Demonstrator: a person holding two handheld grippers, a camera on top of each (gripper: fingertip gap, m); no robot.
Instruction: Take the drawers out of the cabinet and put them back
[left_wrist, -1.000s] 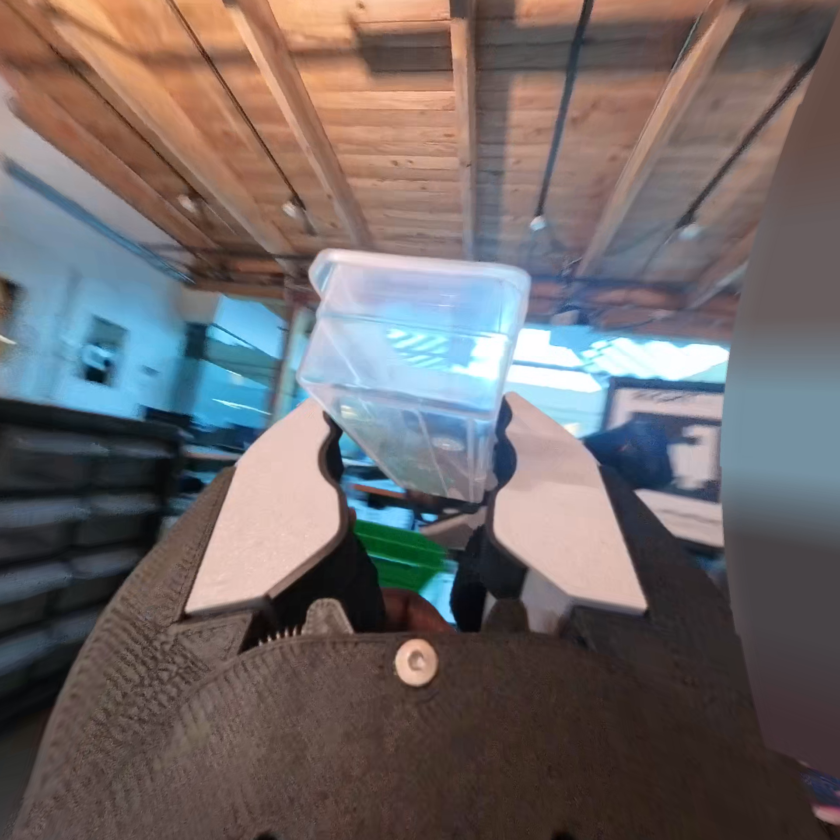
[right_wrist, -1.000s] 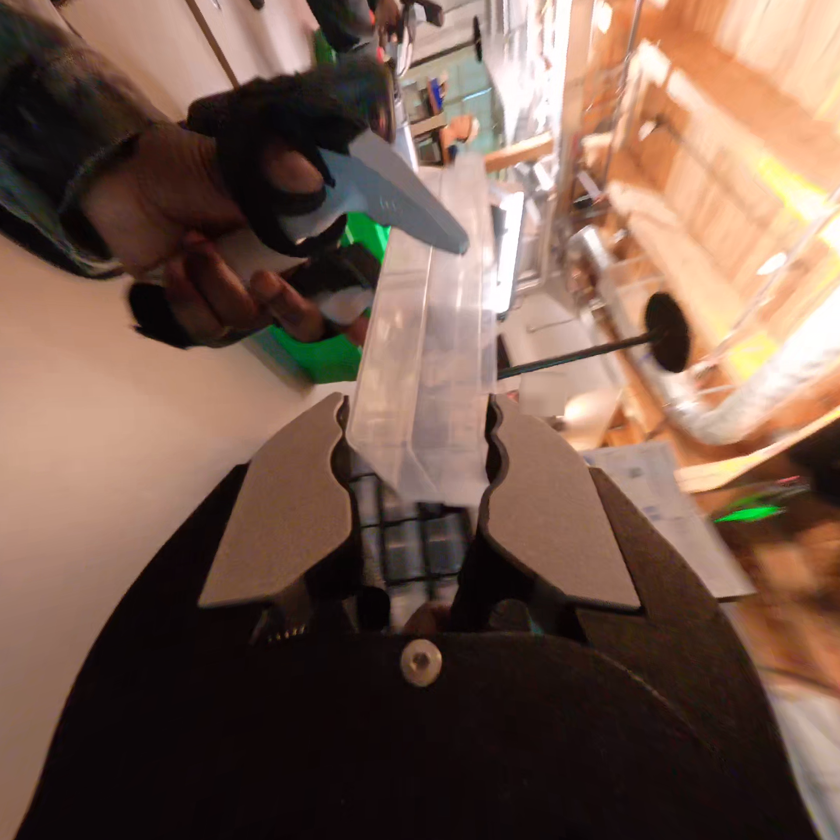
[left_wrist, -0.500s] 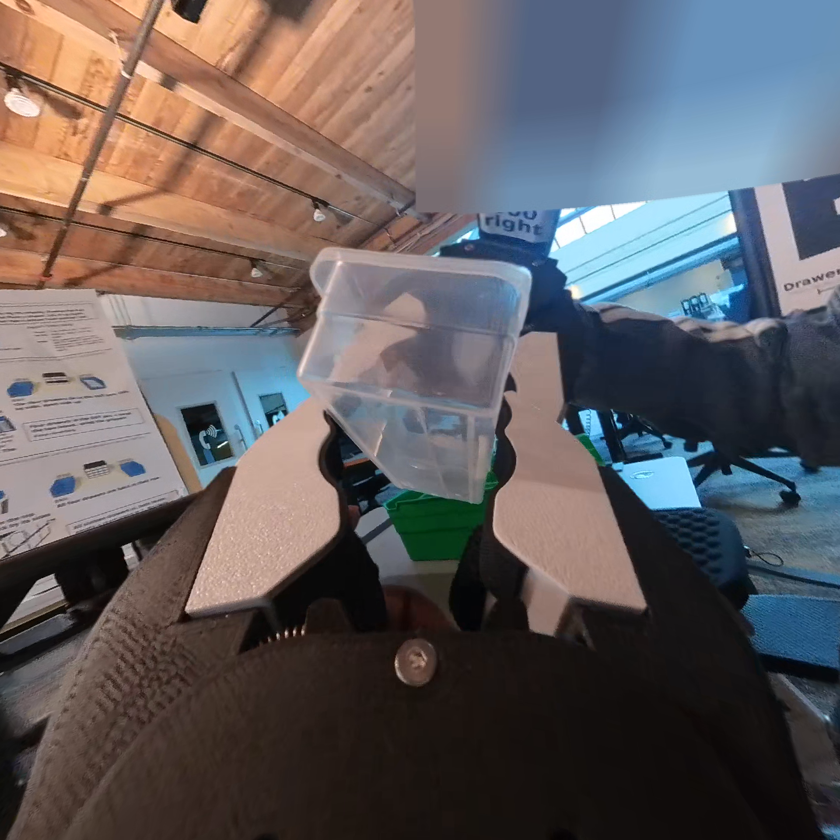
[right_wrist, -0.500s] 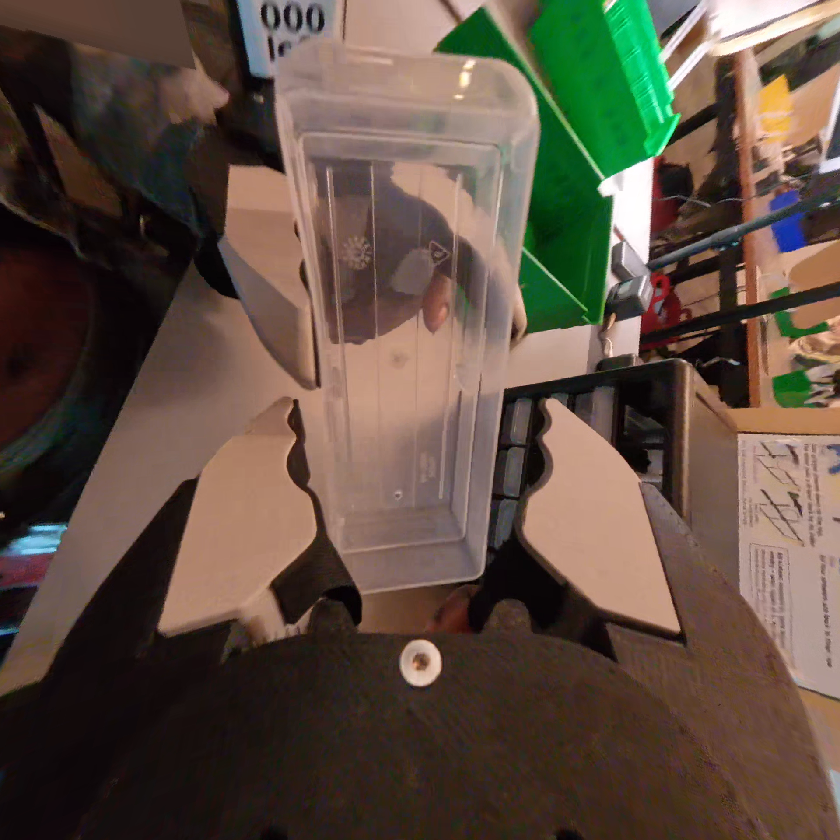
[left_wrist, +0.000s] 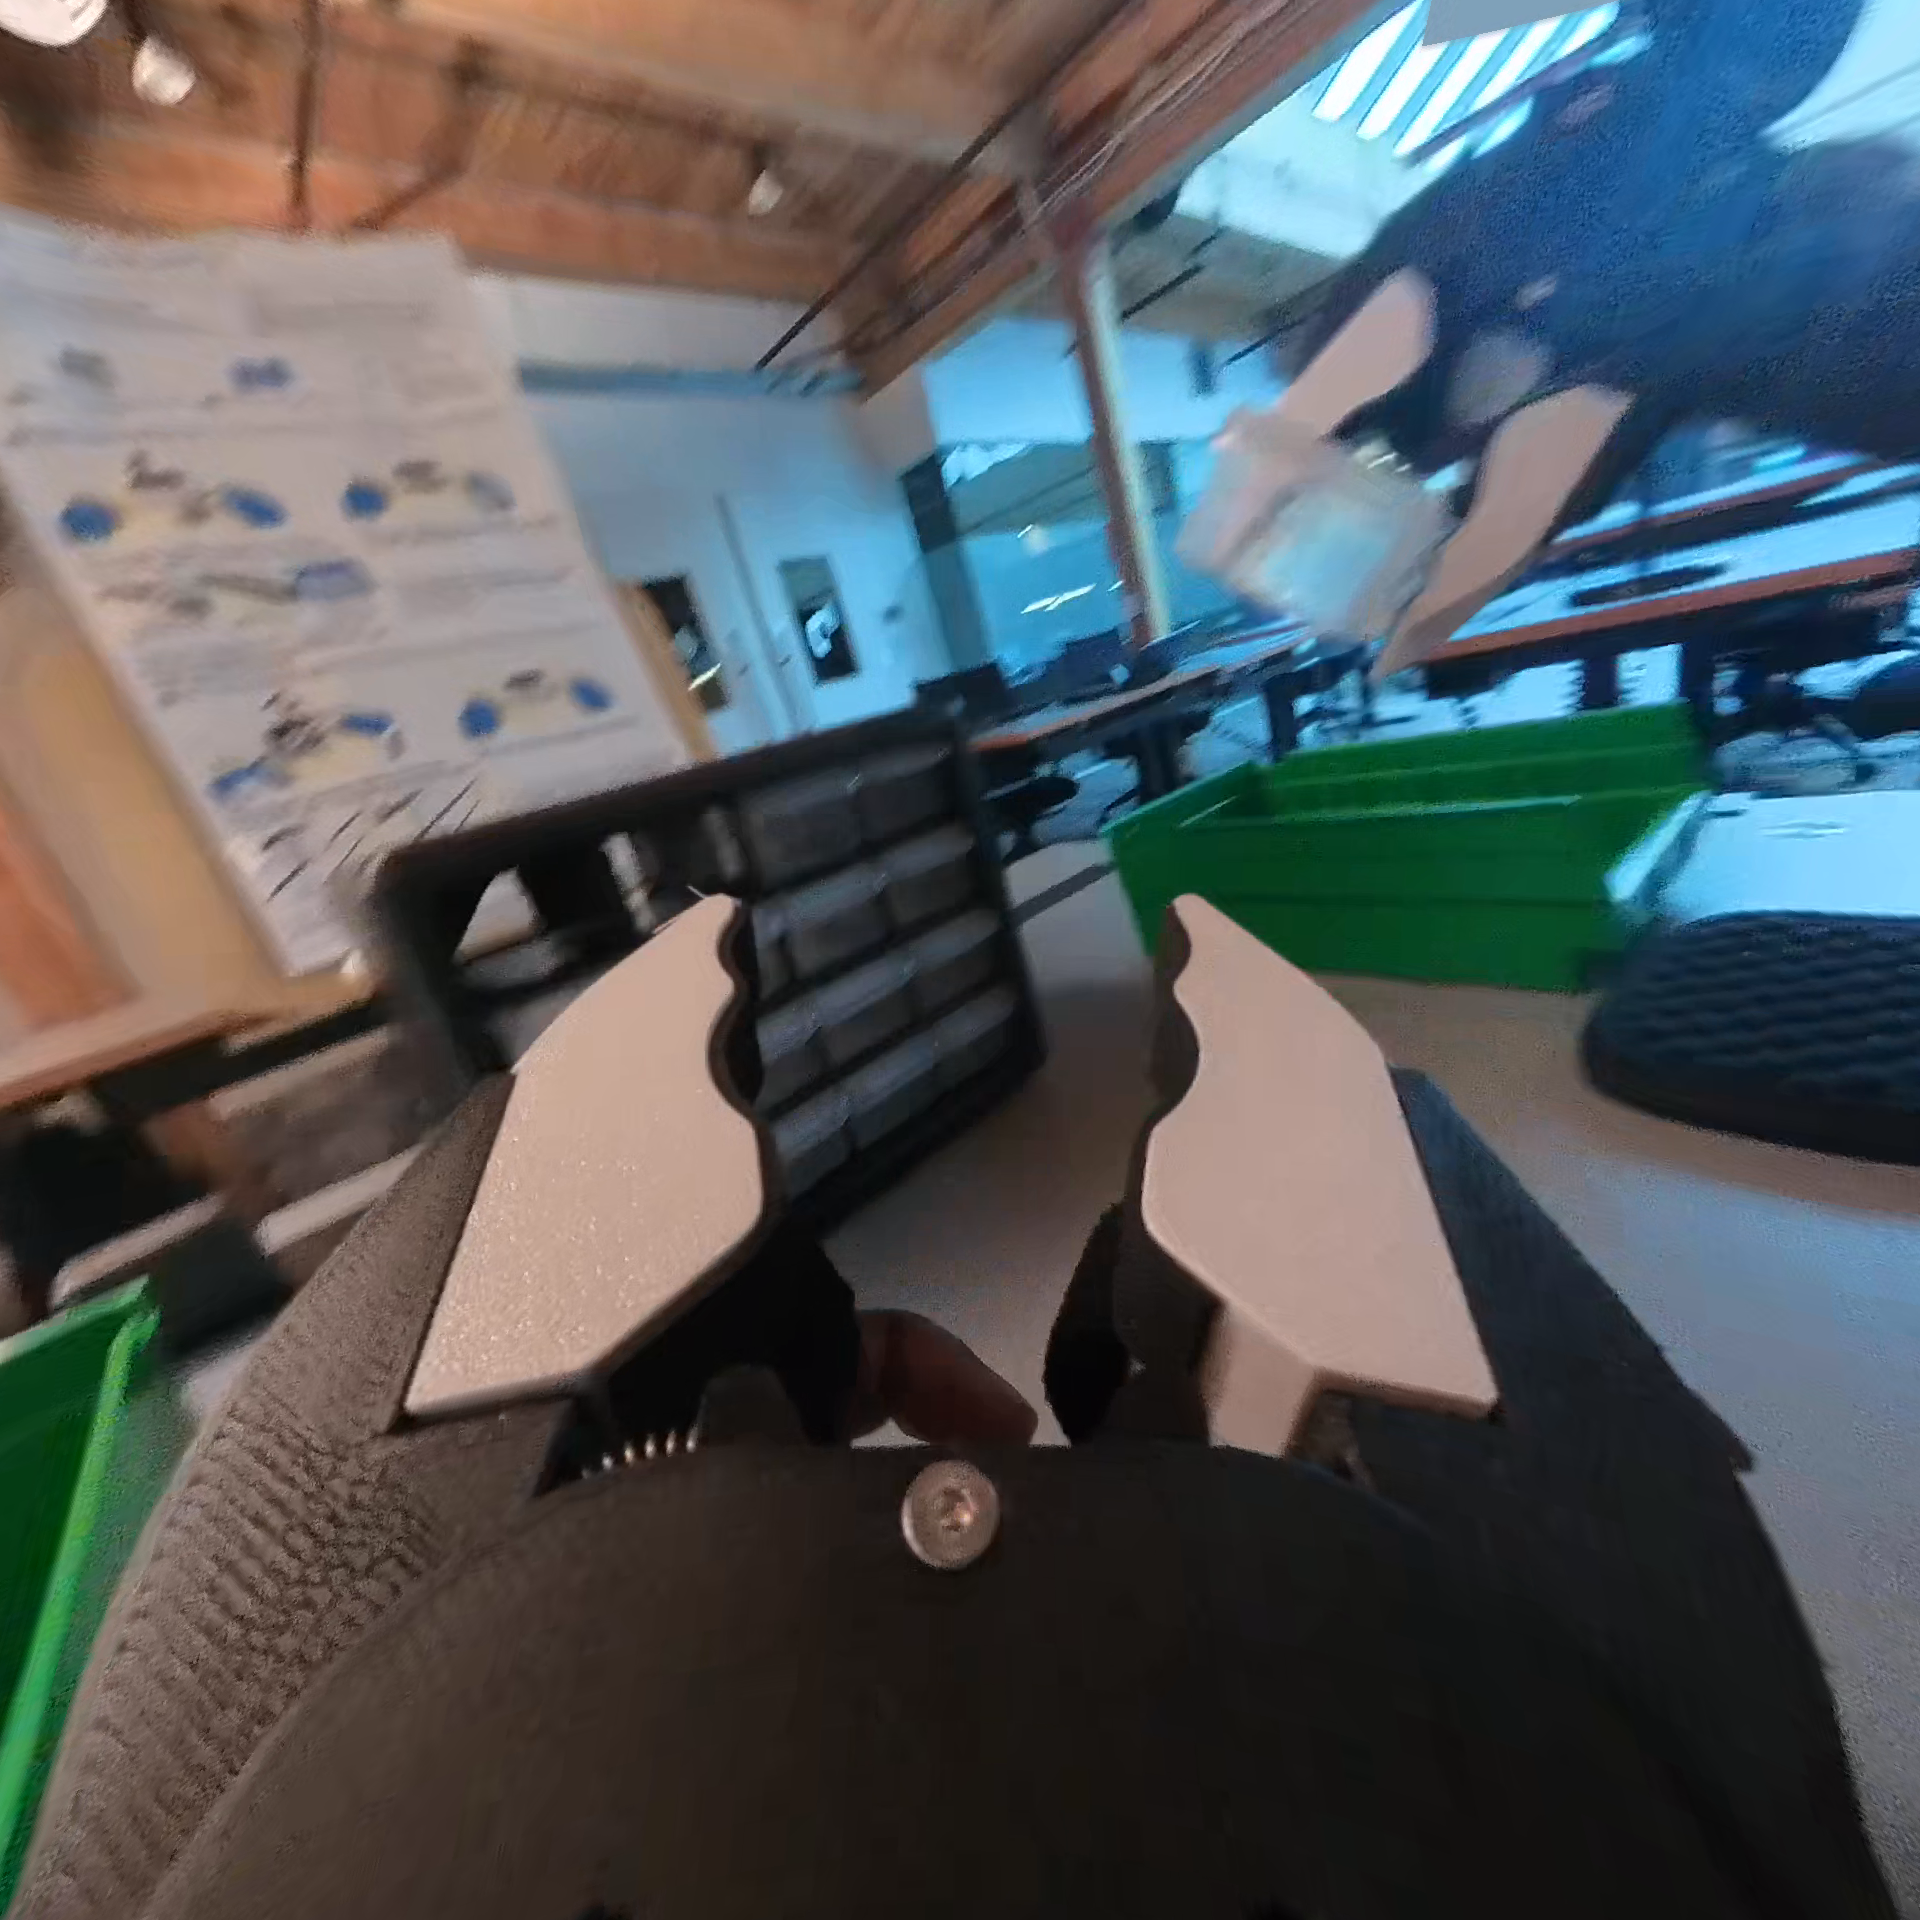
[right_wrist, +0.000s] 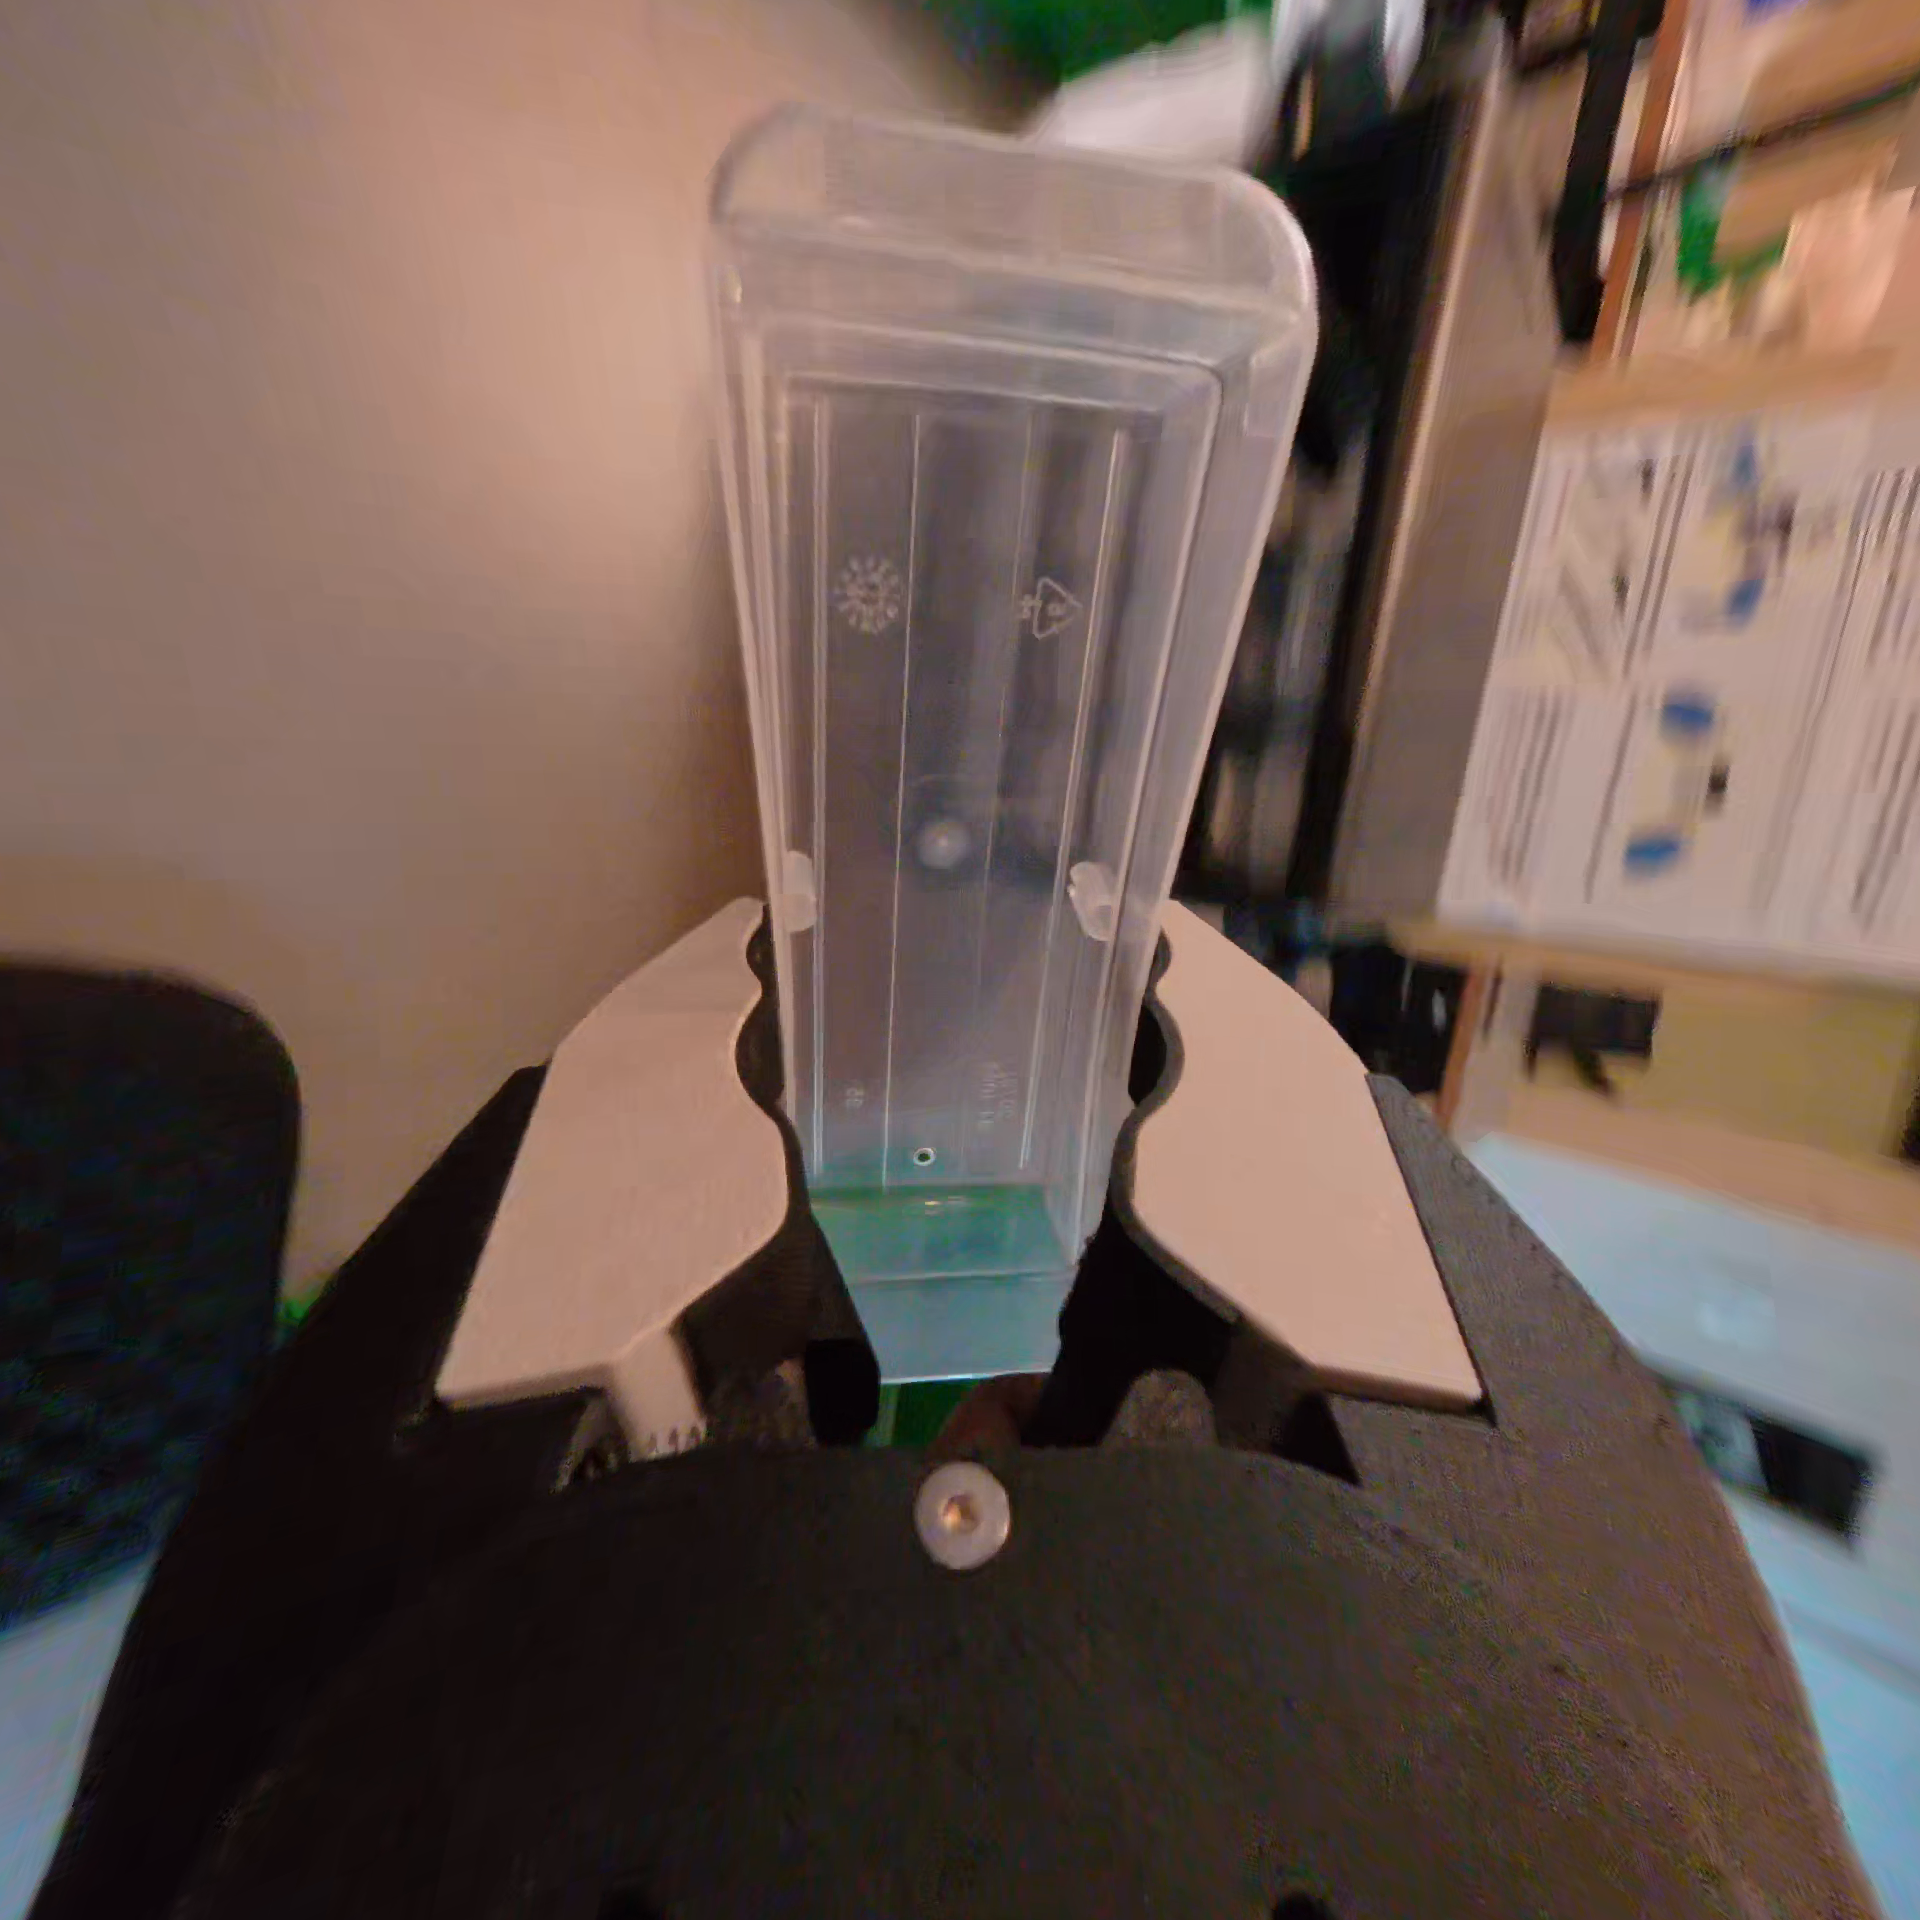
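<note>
My left gripper (left_wrist: 954, 925) is open and empty, pointing at the black drawer cabinet (left_wrist: 831, 935) on the table. Several clear drawers fill the cabinet's right columns; its left side shows dark open slots. My right gripper (right_wrist: 961, 925) is shut on a clear plastic drawer (right_wrist: 987, 665), holding it by its sides near one end, with the rest sticking out forward. In the left wrist view the right gripper (left_wrist: 1455, 499) shows blurred at the upper right, raised above the table, with the clear drawer (left_wrist: 1309, 551) in it.
A green bin (left_wrist: 1403, 862) stands on the pale table (left_wrist: 1558, 1247) to the right of the cabinet. A black mesh pad (left_wrist: 1756, 1029) lies at the right. Another green bin (left_wrist: 52, 1475) is at the lower left. A poster board (left_wrist: 291, 540) stands behind the cabinet.
My left gripper has let go of the clear drawer and opened; it swung down toward the cabinet. My right gripper has closed on the drawer and now holds it alone.
</note>
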